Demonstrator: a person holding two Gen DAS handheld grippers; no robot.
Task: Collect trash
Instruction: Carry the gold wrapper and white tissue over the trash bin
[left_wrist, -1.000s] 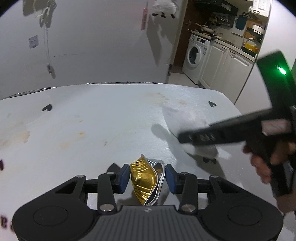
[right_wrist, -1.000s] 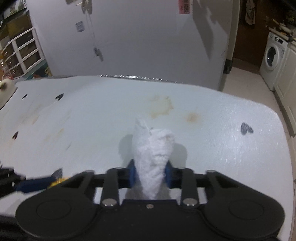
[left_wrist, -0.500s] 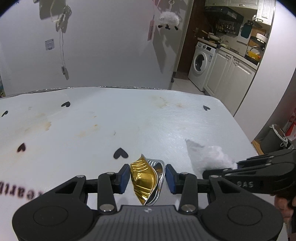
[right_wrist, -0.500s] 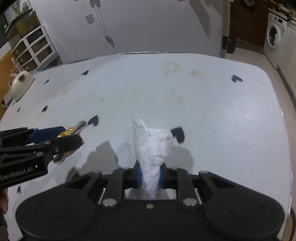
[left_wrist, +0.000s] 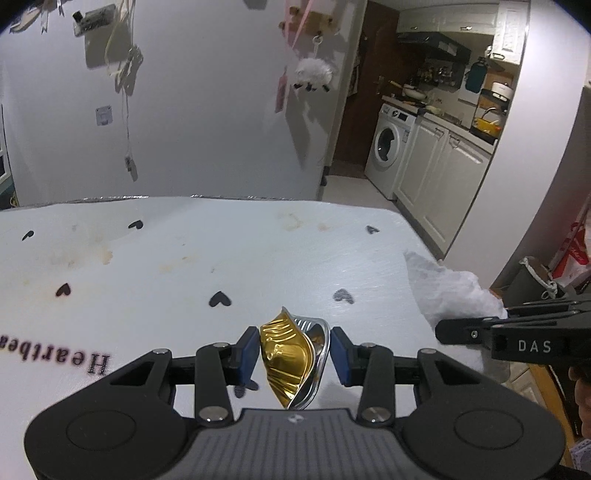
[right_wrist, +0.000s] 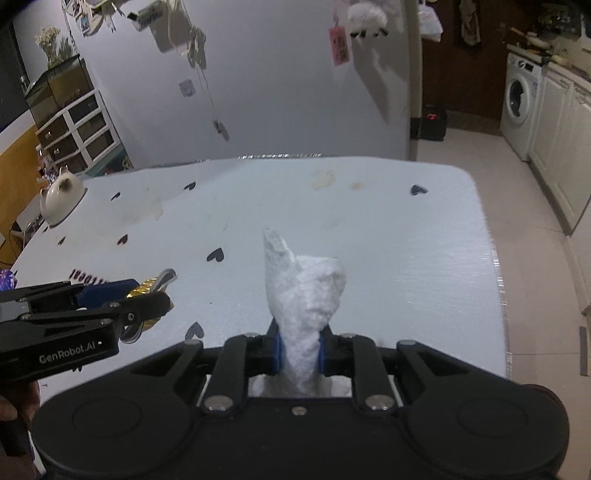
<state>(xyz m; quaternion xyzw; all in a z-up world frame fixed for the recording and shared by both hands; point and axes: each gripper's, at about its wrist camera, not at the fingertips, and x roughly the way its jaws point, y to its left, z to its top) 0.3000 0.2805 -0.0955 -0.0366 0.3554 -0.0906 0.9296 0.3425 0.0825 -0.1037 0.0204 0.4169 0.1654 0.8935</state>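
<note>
My left gripper (left_wrist: 293, 350) is shut on a crumpled gold and silver foil wrapper (left_wrist: 291, 354) and holds it above the white table (left_wrist: 184, 266). My right gripper (right_wrist: 298, 352) is shut on a crumpled white tissue (right_wrist: 304, 291) that sticks up between the pads. In the left wrist view the right gripper (left_wrist: 480, 334) is at the right edge with the tissue (left_wrist: 450, 291) ahead of it. In the right wrist view the left gripper (right_wrist: 122, 301) is at the left with the gold wrapper (right_wrist: 147, 290) in it.
The table has black heart marks, brown stains (left_wrist: 103, 254) and printed lettering (left_wrist: 55, 360). A white teapot (right_wrist: 61, 199) stands at its far left edge. A dark bin with a liner (left_wrist: 535, 280) stands on the floor right of the table. A washing machine (left_wrist: 391, 147) and cabinets are beyond.
Both grippers have drawn back and risen from the table, each still holding its piece. More of the table and room shows in both views.
</note>
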